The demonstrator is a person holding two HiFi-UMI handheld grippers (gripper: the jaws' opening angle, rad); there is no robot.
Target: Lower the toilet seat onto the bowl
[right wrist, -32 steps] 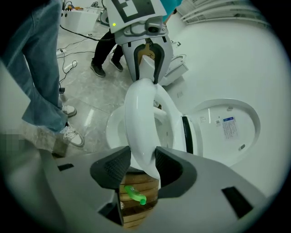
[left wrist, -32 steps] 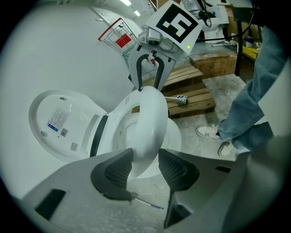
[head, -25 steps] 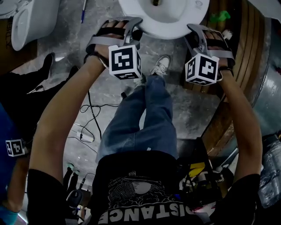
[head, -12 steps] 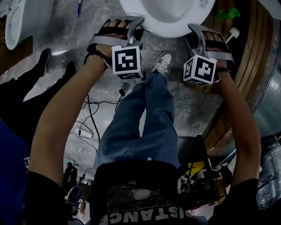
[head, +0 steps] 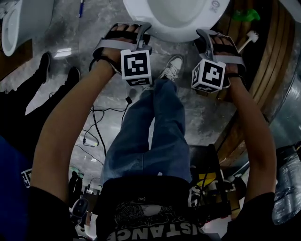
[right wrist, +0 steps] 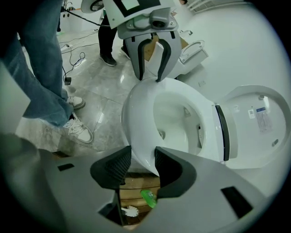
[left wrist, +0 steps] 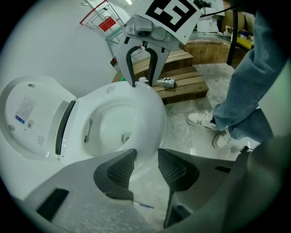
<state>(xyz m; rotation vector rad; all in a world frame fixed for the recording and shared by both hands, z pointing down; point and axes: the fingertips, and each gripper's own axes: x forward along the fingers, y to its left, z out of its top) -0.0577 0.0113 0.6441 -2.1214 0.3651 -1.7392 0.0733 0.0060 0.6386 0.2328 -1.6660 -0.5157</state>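
Note:
The white toilet seat rings the bowl; I cannot tell whether a gap is left between them. The lid stands open behind it. My left gripper holds the seat's edge on one side, and its jaws are closing on that edge. On the opposite side my right gripper has the white edge running down between its pads, jaws closing as well. In the head view the left gripper and right gripper flank the seat's front.
The person's jeans leg and white shoe stand between the grippers. A wooden pallet with a green bottle and toilet brush lies right. Another toilet, cables and someone's black shoes are left.
Both grippers stay at the seat's front corners. The right gripper has shifted slightly left, and the head view has drifted a little.

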